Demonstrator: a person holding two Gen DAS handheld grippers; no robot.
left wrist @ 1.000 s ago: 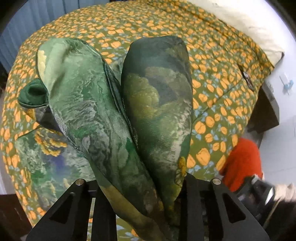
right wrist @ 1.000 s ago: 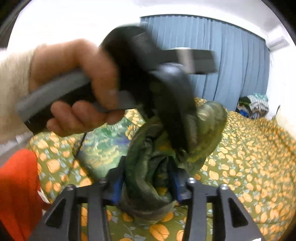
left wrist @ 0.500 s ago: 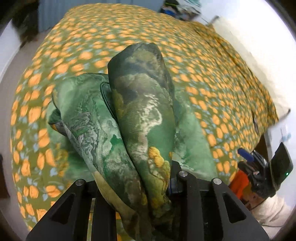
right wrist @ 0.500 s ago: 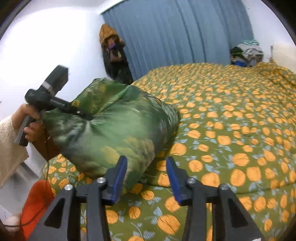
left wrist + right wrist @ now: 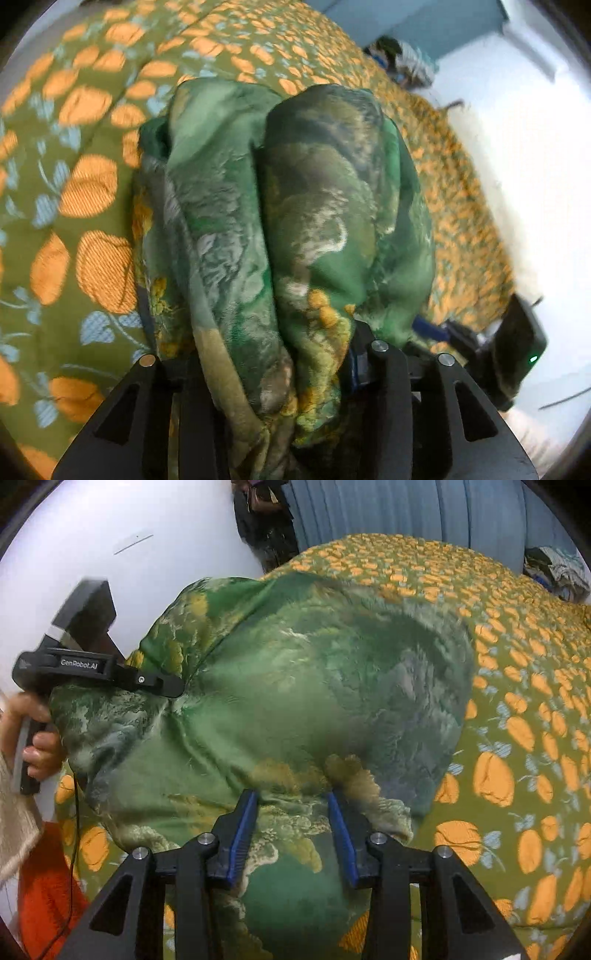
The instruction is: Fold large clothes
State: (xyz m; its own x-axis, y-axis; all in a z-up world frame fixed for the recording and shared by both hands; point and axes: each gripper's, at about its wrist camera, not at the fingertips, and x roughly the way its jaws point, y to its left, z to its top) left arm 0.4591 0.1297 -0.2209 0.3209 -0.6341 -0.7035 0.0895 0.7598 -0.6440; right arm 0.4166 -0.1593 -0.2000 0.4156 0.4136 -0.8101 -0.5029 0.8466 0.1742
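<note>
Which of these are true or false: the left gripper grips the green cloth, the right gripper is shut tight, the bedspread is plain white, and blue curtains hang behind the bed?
1. The left gripper grips the green cloth. True.
2. The right gripper is shut tight. False: its jaws stand apart, with cloth lying between them.
3. The bedspread is plain white. False: it is olive with orange fruit.
4. Blue curtains hang behind the bed. True.
</note>
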